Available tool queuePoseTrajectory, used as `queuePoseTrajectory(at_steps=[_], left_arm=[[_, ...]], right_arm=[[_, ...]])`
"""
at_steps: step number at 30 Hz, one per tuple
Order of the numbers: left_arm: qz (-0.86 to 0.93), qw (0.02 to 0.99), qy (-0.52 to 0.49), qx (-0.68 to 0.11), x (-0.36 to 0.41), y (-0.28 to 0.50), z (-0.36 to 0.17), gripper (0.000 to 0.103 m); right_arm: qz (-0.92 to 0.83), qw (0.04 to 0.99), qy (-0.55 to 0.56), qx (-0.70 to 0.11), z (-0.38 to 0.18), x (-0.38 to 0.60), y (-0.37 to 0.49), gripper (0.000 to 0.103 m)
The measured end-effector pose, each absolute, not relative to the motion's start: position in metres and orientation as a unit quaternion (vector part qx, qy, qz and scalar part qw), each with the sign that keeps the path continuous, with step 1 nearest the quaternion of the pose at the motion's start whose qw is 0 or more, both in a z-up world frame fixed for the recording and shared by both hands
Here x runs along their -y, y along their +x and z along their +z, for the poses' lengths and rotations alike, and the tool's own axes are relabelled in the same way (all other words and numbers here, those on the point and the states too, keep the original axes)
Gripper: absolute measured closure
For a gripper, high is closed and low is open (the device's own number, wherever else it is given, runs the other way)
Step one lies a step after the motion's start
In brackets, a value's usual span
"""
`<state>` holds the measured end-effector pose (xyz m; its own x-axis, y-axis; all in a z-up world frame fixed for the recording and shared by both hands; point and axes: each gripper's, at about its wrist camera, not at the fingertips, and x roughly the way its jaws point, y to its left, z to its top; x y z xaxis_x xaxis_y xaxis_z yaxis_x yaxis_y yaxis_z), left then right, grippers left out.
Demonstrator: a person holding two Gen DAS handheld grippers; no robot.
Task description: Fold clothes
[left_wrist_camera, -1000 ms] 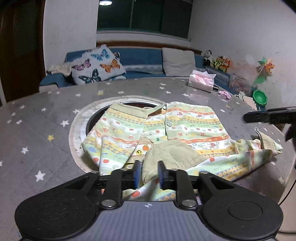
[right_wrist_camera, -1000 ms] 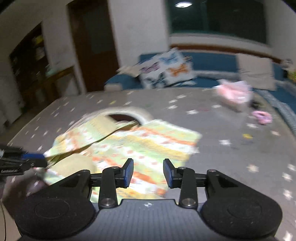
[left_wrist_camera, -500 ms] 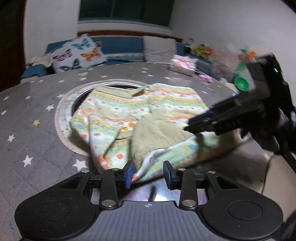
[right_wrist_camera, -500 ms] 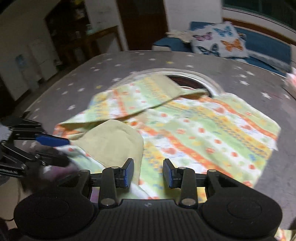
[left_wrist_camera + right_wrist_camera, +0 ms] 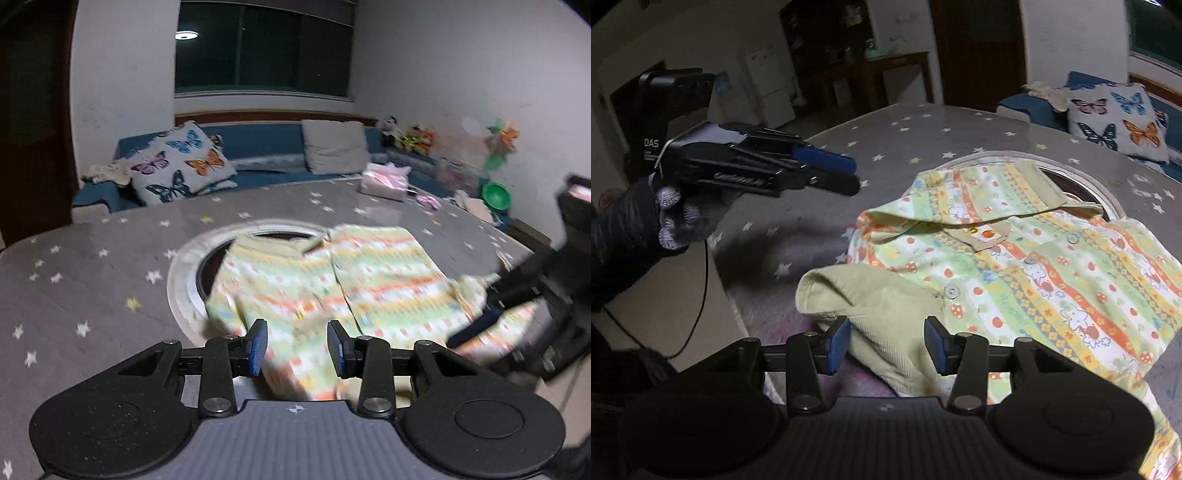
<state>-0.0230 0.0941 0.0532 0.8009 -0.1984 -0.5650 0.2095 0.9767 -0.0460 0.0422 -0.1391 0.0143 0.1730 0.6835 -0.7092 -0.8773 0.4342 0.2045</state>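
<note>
Near you, your right gripper (image 5: pixel 885 345) is open over the shirt (image 5: pixel 1045 273), holding nothing. Your left gripper (image 5: pixel 297 347) is open too, up off the cloth. The shirt lies on the starry table (image 5: pixel 905 136). One sleeve looks folded in; most folding is left.

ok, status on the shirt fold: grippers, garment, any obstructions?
Left gripper open, empty. Right gripper open, low over the plain green sleeve. Patterned shirt half folded on the table. Nothing blocking.
</note>
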Motion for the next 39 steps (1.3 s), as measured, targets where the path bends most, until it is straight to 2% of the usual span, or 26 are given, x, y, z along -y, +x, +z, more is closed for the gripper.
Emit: queuePoseTrajectory(at_steps=[3, 10, 13, 17, 19, 24, 27, 29, 32, 35, 39], left_arm=[[-0.097, 0.945, 0.010, -0.312, -0.084, 0.014, 0.050, 0.064], [-0.094, 0.931, 0.043, -0.351, -0.059, 0.096, 0.030, 0.064], [-0.101, 0.924, 0.051, -0.364, -0.048, 0.123, 0.022, 0.064], [-0.094, 0.922, 0.067, -0.370, -0.034, 0.152, 0.011, 0.064], [-0.092, 0.920, 0.069, -0.375, -0.029, 0.165, 0.005, 0.064], [-0.082, 0.913, 0.073, -0.392, -0.018, 0.188, -0.013, 0.064], [-0.073, 0.914, 0.072, -0.393, -0.018, 0.193, -0.021, 0.066], [-0.065, 0.915, 0.069, -0.391, -0.020, 0.194, -0.023, 0.085], [-0.049, 0.920, 0.059, -0.385, -0.028, 0.192, -0.019, 0.097], [-0.031, 0.927, 0.048, -0.371, -0.039, 0.186, -0.012, 0.102], [0.007, 0.939, 0.029, -0.343, -0.066, 0.169, 0.005, 0.102]], right_arm=[[0.515, 0.749, -0.131, -0.396, 0.005, 0.138, 0.043, 0.054], [0.481, 0.775, -0.099, -0.397, 0.004, 0.163, 0.053, 0.041], [0.450, 0.795, -0.077, -0.400, 0.003, 0.180, 0.061, 0.040], [0.410, 0.815, -0.055, -0.405, -0.004, 0.203, 0.068, 0.038], [0.392, 0.825, -0.046, -0.405, -0.007, 0.213, 0.070, 0.033], [0.355, 0.844, -0.012, -0.402, -0.012, 0.239, 0.073, 0.027], [0.334, 0.853, 0.001, -0.401, -0.014, 0.253, 0.070, 0.026], [0.320, 0.858, 0.012, -0.402, -0.016, 0.262, 0.069, 0.026], [0.296, 0.866, 0.029, -0.401, -0.017, 0.278, 0.067, 0.026], [0.268, 0.876, 0.040, -0.399, -0.019, 0.293, 0.066, 0.026], [0.228, 0.888, 0.049, -0.395, -0.019, 0.314, 0.063, 0.026]])
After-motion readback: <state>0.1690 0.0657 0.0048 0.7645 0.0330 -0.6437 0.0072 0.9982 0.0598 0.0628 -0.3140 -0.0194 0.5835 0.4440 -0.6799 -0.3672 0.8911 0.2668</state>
